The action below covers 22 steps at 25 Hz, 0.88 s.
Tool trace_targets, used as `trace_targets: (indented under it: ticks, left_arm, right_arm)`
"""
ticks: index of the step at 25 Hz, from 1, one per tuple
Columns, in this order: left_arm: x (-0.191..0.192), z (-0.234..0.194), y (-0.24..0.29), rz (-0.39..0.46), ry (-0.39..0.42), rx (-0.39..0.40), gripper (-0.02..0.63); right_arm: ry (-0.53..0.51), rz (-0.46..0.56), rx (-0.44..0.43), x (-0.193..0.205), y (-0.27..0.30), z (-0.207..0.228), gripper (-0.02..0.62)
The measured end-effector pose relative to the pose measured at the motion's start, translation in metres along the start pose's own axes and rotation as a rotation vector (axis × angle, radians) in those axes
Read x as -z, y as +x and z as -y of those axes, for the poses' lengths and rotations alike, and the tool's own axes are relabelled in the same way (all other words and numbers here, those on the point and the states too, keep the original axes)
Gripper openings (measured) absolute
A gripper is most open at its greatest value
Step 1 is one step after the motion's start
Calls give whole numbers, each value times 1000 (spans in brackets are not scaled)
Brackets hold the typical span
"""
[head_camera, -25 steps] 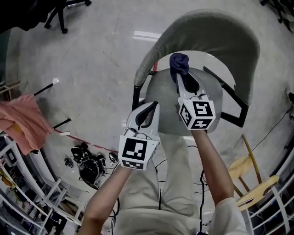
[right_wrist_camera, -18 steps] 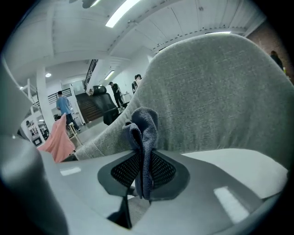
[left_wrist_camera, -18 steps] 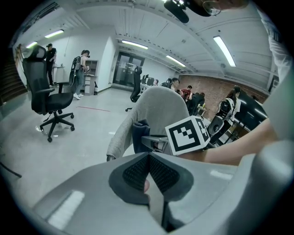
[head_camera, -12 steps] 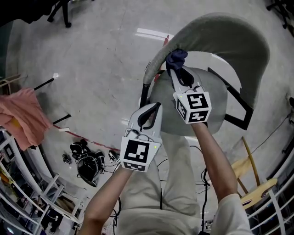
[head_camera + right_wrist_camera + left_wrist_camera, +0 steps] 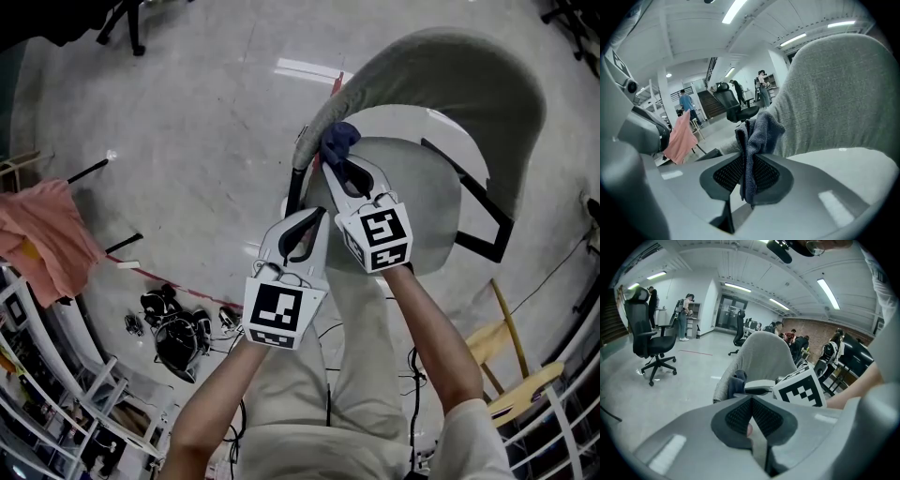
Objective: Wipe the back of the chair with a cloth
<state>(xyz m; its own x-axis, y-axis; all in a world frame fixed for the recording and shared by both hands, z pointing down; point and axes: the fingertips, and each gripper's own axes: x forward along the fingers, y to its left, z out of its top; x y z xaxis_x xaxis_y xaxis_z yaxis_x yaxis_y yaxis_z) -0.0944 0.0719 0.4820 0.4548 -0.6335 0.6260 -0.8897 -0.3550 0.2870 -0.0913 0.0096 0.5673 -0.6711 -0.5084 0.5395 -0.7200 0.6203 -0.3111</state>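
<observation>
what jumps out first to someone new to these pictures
The dark blue cloth clamped in the right gripper stands out, at the left end of the grey chair back. The left gripper sits shut and empty nearer the person; a pink cloth drapes at far left.

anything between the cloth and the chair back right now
Nothing visible. The cloth, clamped in the right tongs, sits right at one end of the chair back, with no object between them.

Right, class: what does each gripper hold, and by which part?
The right gripper clamps the blue cloth by one end, the bunch free beyond. The left gripper, shut, holds nothing.
</observation>
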Motion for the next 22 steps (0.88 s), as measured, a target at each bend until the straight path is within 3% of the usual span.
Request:
trace_targets:
  ticks: [8, 22]
  left_arm:
    - [1, 4, -4, 0, 1, -1, 2]
    - [-11, 18, -20, 0, -27, -7, 2]
  right_arm:
    - [15, -9, -38, 4, -8, -15, 75]
    - [51, 25, 16, -32, -77, -7, 75]
